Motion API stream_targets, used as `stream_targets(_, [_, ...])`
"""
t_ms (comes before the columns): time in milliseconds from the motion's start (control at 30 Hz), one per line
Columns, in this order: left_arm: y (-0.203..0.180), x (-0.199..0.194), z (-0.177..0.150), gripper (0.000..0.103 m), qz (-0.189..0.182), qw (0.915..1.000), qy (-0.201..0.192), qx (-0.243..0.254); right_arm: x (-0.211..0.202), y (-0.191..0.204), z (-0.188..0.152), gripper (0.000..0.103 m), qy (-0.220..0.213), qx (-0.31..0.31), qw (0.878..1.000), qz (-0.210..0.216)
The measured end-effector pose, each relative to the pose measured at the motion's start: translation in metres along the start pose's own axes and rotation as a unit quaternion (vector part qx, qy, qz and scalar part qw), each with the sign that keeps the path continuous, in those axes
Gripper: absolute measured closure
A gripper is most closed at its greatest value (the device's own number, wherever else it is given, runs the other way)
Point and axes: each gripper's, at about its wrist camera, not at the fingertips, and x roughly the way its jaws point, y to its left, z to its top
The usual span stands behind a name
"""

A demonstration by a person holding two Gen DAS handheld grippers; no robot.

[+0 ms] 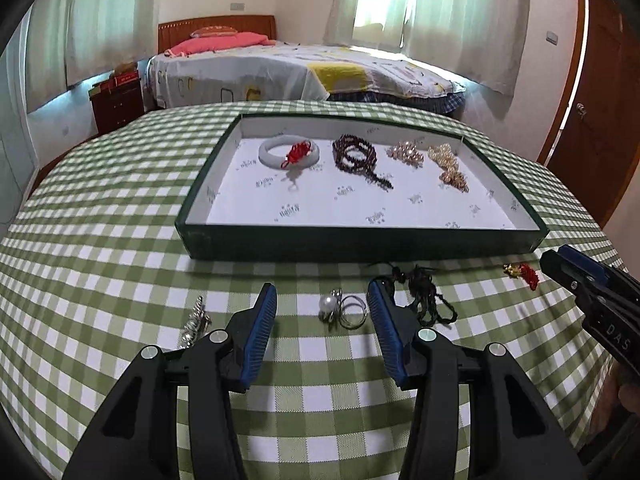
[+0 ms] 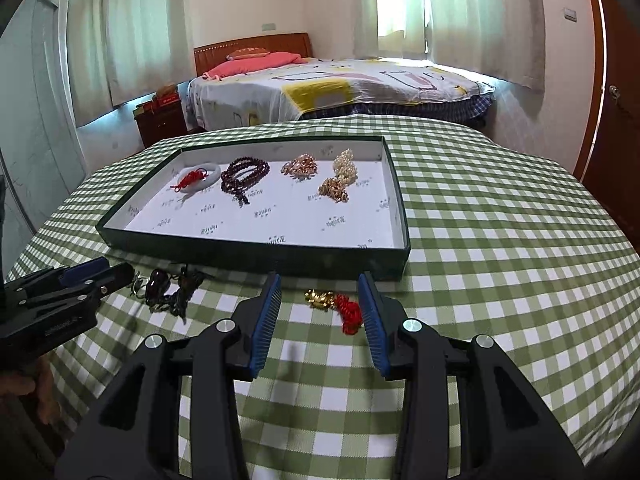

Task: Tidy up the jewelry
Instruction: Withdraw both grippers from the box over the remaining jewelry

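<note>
- The left gripper is hovering low over the tablecloth with its jaws spread wide, gripping nothing; a pearl ring and a plain ring are lying together between its fingertips.
- A dark cord is sprawling just past its right finger, partly hidden by that finger, and a silver piece is lying just outside its left finger.
- The right gripper is likewise hanging released, jaws apart, with a gold charm and its red tassel sitting between the fingertips, the tassel lying against the right pad.
- Straight ahead of both grippers a dark green tray is blocking the way, its near wall standing just beyond the loose pieces.
- Along the tray's far side are resting a pale bangle with a red knot, dark beads, a pink cluster and pearls.
- The green checked cloth is covering the whole table.
- Beyond it a bed with a pink pillow is standing under curtained windows, a red nightstand beside it and a wooden door off to the right.
</note>
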Motion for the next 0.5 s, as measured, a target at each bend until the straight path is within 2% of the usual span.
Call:
stream_targets(200, [0.0,0.008,-0.005,0.058,-0.001,0.9998,0.018,-0.004,0.001,-0.001,0.0,0.064,0.0,0.002,1.0,0.002])
stream_targets(400, [0.001,0.01,-0.005,0.076,-0.004,0.9998,0.02,0.001,0.0,0.001,-0.001,0.064,0.001,0.001,1.0,0.003])
stream_targets(500, [0.002,0.01,-0.005,0.087,-0.017,0.9996,0.021,0.001,0.001,0.001,-0.001,0.064,0.002,0.001,1.0,0.003])
